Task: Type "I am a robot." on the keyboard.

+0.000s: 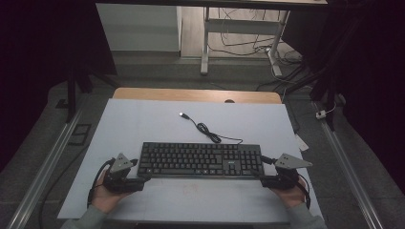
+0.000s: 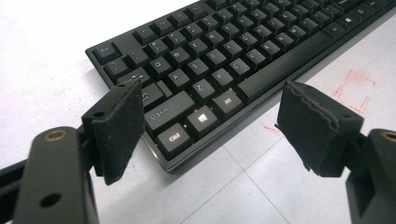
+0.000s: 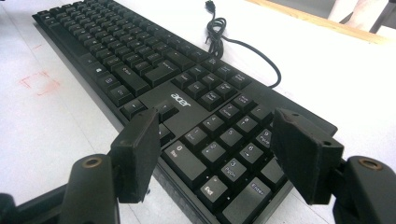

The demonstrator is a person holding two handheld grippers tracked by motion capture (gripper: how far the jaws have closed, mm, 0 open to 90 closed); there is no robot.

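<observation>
The keyboard lies flat at the centre of the white mat, long axis running 9 to 3 o'clock. The left gripper sits at the keyboard's 8 o'clock corner; the right gripper sits at its 4 o'clock corner. Both claws stand wide and hold nothing.

In the left gripper view the jaws straddle the Ctrl corner of the keyboard, one jaw off its short end, the other off its front edge. In the right gripper view the jaws bracket the number-pad corner. This symmetric placement probably prepares a two-ended grasp, keeping the board level when lifted.

The cable leaves the rear edge and runs toward 12 o'clock, its plug lying loose on the mat. It would trail if the board moves. Red marks sit on the mat in front of the keyboard. Nothing blocks either corner.
</observation>
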